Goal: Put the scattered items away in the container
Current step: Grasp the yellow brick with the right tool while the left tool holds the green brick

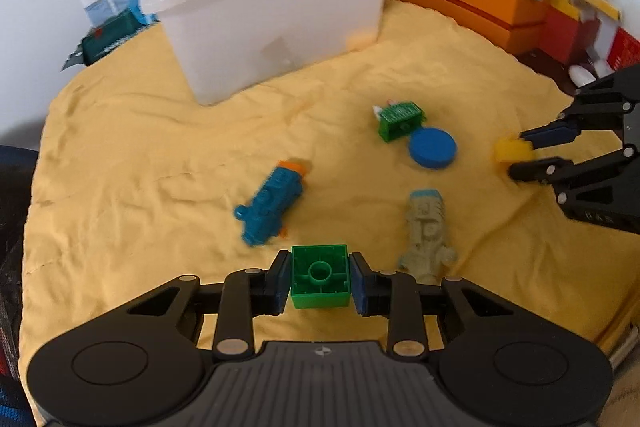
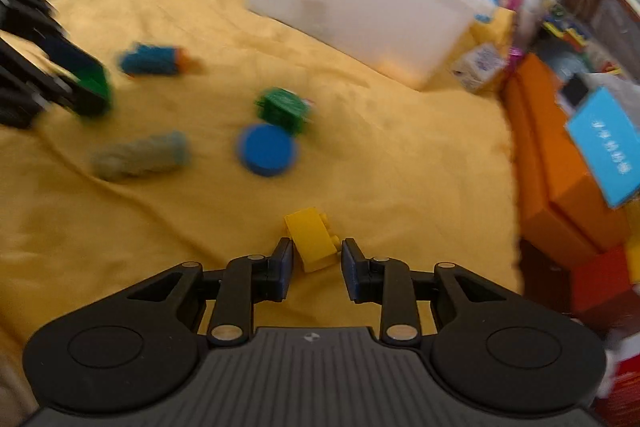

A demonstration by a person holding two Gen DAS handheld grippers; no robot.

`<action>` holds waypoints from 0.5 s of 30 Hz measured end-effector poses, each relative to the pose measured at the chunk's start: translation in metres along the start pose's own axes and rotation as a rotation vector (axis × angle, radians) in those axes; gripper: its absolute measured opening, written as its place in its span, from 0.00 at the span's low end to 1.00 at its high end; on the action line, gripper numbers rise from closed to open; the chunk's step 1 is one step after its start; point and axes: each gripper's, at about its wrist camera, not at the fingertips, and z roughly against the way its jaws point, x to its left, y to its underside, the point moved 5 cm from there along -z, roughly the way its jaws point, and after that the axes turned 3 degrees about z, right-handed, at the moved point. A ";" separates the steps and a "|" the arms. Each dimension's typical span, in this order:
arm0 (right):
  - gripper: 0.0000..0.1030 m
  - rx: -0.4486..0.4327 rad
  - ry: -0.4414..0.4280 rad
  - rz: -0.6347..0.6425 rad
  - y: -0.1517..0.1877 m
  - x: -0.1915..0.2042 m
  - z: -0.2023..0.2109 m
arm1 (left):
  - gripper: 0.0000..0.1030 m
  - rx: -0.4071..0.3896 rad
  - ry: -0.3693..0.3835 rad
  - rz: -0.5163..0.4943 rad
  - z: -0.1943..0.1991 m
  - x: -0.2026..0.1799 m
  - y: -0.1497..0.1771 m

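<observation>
**A:** Your left gripper (image 1: pixel 320 277) is clamped on the green block (image 1: pixel 320 275): both blue pads pressed flat on its opposite sides. It's glossy moulded plastic, boxy and square, and its hollow underside with the round tube faces your camera.

**B:** And your right gripper (image 2: pixel 316 259)? The yellow brick (image 2: pixel 314 242) sits between the fingers, left pad close against it, but there's a visible gap at the right pad, so the jaws stand apart, not gripping. The brick is smooth plastic, tilted, its long axis running roughly away from your wrist.

**A:** Everything lies on that crumpled yellow cloth (image 1: pixel 160 155), soft and creased. The white bin (image 1: pixel 272 11) stands at the far side, translucent plastic with a rolled rim, its long side angled across your left view.

**B:** Loose pieces: the blue toy (image 1: pixel 270 205), ribbed plastic with an orange tip, lies with its long axis diagonal, orange end pointing toward the bin. Just right of it, the grey-green figure (image 1: pixel 426 231), matte and carved-looking, lies lengthwise, blue-capped head away from your left wrist.

**A:** Farther out, a flat round blue disc (image 1: pixel 433 148) touches a second green brick (image 1: pixel 400 120) tipped on its side. Orange boxes (image 1: pixel 472 3) line the cloth's right edge. Your right view is blurred.
</observation>
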 end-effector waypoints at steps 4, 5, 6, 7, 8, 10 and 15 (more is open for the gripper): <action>0.32 -0.018 -0.098 -0.030 0.000 0.012 0.013 | 0.34 0.005 0.006 0.001 0.003 -0.007 0.006; 0.33 -0.026 -0.124 -0.041 0.000 0.014 0.016 | 0.34 0.003 0.015 0.011 0.004 -0.009 0.007; 0.34 -0.038 -0.149 -0.050 0.000 0.015 0.018 | 0.34 0.000 0.028 0.024 0.006 -0.012 0.008; 0.34 -0.046 -0.165 -0.056 -0.002 0.016 0.019 | 0.34 -0.002 0.038 0.034 0.007 -0.014 0.009; 0.34 -0.046 -0.181 -0.071 -0.002 0.016 0.020 | 0.34 -0.004 0.050 0.043 0.008 -0.017 0.010; 0.35 -0.049 -0.213 -0.150 -0.002 0.009 0.021 | 0.34 -0.021 0.067 0.066 0.013 -0.021 0.010; 0.39 -0.040 -0.219 -0.307 0.004 -0.015 0.020 | 0.34 -0.046 0.083 0.185 0.027 -0.012 0.011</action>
